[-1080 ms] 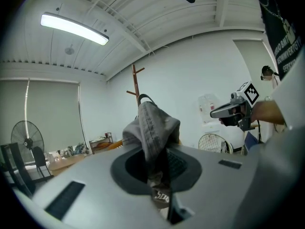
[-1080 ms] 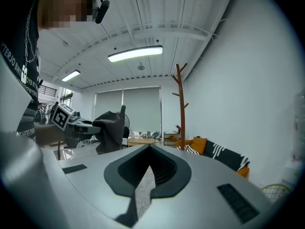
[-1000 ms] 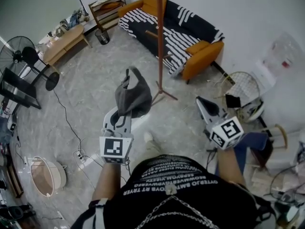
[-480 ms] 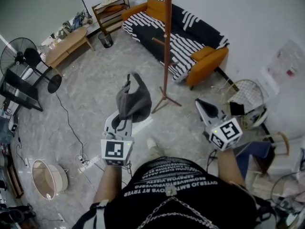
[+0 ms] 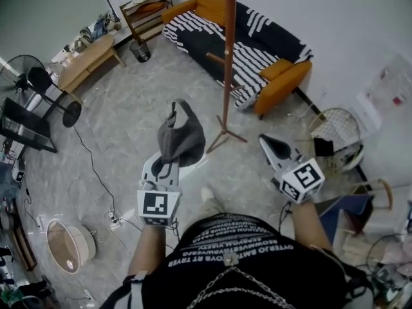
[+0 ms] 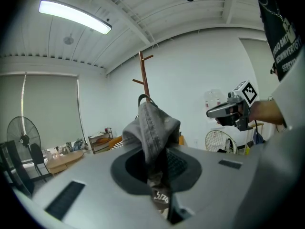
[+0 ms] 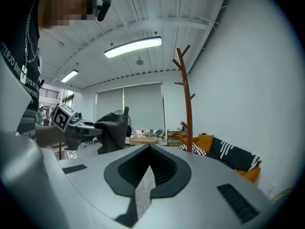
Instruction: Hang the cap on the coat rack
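Observation:
A grey cap [image 5: 181, 134] hangs limp from my left gripper [image 5: 168, 161], which is shut on a fold of its cloth; in the left gripper view the cap [image 6: 152, 128] stands up from between the jaws. The brown wooden coat rack [image 5: 226, 63] stands on the floor ahead, slightly right of the cap and apart from it; its pegs [image 6: 143, 78] rise behind the cap. My right gripper [image 5: 268, 142] is held at the right, shut and empty, pointing towards the rack's base. From the right gripper [image 7: 145, 181] view, the rack [image 7: 188, 109] is ahead and the cap [image 7: 112, 128] is at the left.
A black-and-white striped sofa with orange cushions [image 5: 238, 37] stands behind the rack. At the left are a floor fan [image 5: 32, 82], a low wooden table [image 5: 90, 56], a shelf [image 5: 145, 8] and a cable with a power strip [image 5: 116, 221]. A round basket [image 5: 64, 243] sits bottom left.
The view has shifted slightly, and the rack now sits a little further right and nearer. Both grippers keep their poses; the cap stays held.

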The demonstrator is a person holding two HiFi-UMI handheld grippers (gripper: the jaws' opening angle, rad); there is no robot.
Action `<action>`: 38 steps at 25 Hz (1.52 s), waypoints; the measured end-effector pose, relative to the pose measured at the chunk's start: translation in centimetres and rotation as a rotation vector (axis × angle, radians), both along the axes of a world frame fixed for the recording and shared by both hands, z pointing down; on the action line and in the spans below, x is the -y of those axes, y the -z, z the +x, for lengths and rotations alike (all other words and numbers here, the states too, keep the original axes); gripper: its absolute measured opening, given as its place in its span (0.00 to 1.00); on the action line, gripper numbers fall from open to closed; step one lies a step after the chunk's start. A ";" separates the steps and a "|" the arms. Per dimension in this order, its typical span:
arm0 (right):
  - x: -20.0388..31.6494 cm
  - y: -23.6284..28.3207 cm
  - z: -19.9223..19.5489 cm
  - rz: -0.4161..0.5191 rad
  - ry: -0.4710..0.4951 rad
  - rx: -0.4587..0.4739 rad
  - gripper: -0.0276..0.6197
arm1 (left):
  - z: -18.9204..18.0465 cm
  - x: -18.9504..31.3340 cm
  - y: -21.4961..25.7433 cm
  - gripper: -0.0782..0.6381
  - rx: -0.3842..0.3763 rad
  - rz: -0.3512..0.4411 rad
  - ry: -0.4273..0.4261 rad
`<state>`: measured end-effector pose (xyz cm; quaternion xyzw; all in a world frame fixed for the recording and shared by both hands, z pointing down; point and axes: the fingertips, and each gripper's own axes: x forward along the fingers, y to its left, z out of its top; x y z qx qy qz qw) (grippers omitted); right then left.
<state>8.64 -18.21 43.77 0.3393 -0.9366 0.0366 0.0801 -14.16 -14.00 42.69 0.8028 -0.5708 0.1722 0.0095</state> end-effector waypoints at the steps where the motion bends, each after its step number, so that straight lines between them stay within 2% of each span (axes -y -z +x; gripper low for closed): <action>1: 0.5 -0.1 -0.1 -0.004 -0.002 0.000 0.03 | -0.1 0.7 -0.2 0.14 -0.001 -0.006 -0.001; 6: 3.0 -0.5 -0.1 -0.024 -0.019 0.001 0.03 | 0.1 3.6 -1.4 0.14 -0.015 -0.019 -0.017; 13: 5.5 0.2 -1.6 -0.033 -0.033 -0.006 0.03 | -0.8 7.0 -1.8 0.14 0.001 -0.034 -0.075; 21: 7.4 1.2 -3.0 -0.023 -0.071 -0.003 0.03 | -1.5 10.4 -0.4 0.14 -0.033 -0.012 -0.128; 29: 9.1 2.4 -5.7 0.013 -0.109 -0.021 0.03 | -3.6 12.6 -0.1 0.14 -0.026 0.011 -0.189; 34: 8.7 2.1 -6.2 0.034 -0.140 -0.061 0.03 | -3.6 13.0 -0.8 0.14 -0.035 0.022 -0.226; 38: 9.0 1.5 -5.7 0.046 -0.176 -0.128 0.03 | -3.3 13.5 -1.0 0.14 -0.042 0.030 -0.238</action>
